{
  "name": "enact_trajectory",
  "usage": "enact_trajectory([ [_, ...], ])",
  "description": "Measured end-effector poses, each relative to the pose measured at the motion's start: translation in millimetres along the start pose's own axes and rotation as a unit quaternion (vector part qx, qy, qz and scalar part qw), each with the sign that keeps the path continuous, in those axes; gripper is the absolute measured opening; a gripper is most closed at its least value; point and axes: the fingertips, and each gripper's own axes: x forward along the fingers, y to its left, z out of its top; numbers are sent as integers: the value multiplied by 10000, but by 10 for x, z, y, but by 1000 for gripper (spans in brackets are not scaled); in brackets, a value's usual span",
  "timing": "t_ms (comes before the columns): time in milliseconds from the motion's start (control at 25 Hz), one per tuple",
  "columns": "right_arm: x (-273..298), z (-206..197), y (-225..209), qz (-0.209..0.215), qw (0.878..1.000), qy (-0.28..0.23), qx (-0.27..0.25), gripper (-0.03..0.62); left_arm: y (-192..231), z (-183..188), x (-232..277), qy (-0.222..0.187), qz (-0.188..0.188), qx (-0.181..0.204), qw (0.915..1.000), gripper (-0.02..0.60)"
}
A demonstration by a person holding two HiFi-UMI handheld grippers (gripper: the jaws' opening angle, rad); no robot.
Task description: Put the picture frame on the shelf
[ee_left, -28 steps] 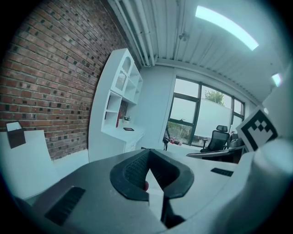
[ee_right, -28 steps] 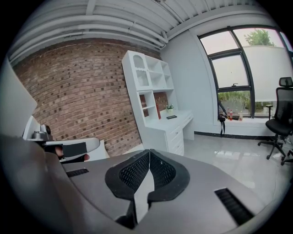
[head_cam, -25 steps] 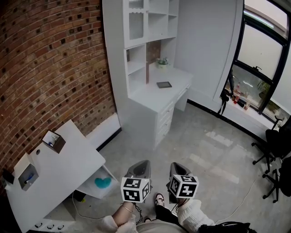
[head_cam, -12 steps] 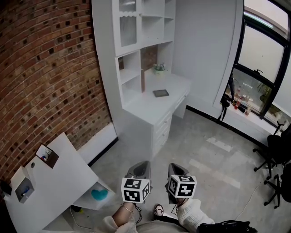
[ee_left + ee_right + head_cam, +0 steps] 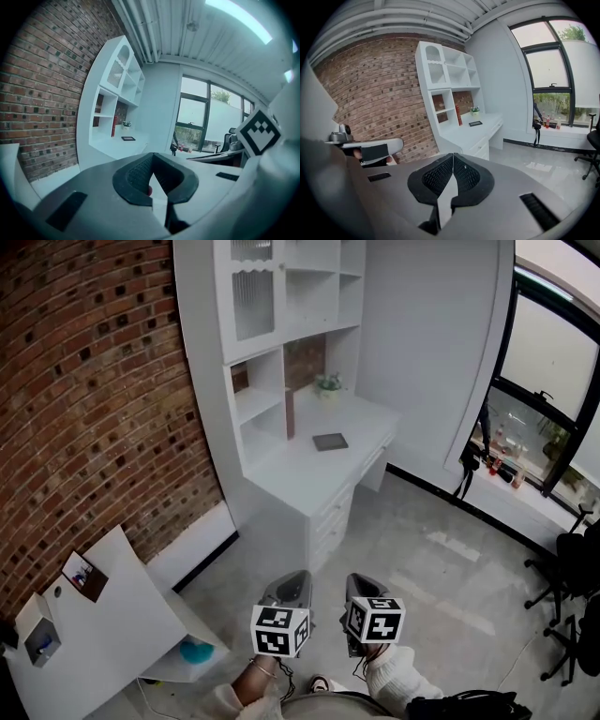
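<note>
Since a second ago: the head view swung, so the low white desk with little boxes on it (image 5: 122,615) slid toward the bottom-left corner. The tall white shelf unit (image 5: 281,324) shifted left and the window side opened up. Both claws stayed put at the bottom.
Left claw (image 5: 295,576): pads pressed together with nothing between them, held low in front of the person.
Right claw (image 5: 359,579): same deal, closed up and empty, just beside the left one.
Pale grey floor (image 5: 441,559): fills the gap between the claws and the furniture.
White desk with drawers (image 5: 291,463): against the wall, well ahead of both claws.
Dark flat rectangular picture frame (image 5: 329,442): lying flat on that desk top, well apart from both claws and not on the shelf yet.
Small green potted plant (image 5: 328,382): at the back of the desk, behind the frame.
Shelf unit: rises from the desk's back and left side, with open cubbies.
Red brick wall (image 5: 94,418): runs along the left.
Black-framed window (image 5: 548,418): far right.
</note>
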Motion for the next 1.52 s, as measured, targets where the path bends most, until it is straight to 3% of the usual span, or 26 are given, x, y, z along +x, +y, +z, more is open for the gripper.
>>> enact_trajectory([
  [360,431,134,-406,91,9994,229,252,25,61,96,558,54,111,-36,9999,8],
  [1000,750,4,-690,19,9983,526,234,25,151,-4,1009,283,57,-119,9995,8],
  [1520,1528,490,-938,3,9987,472,173,25,481,310,1841,160,2,-152,9998,8],
])
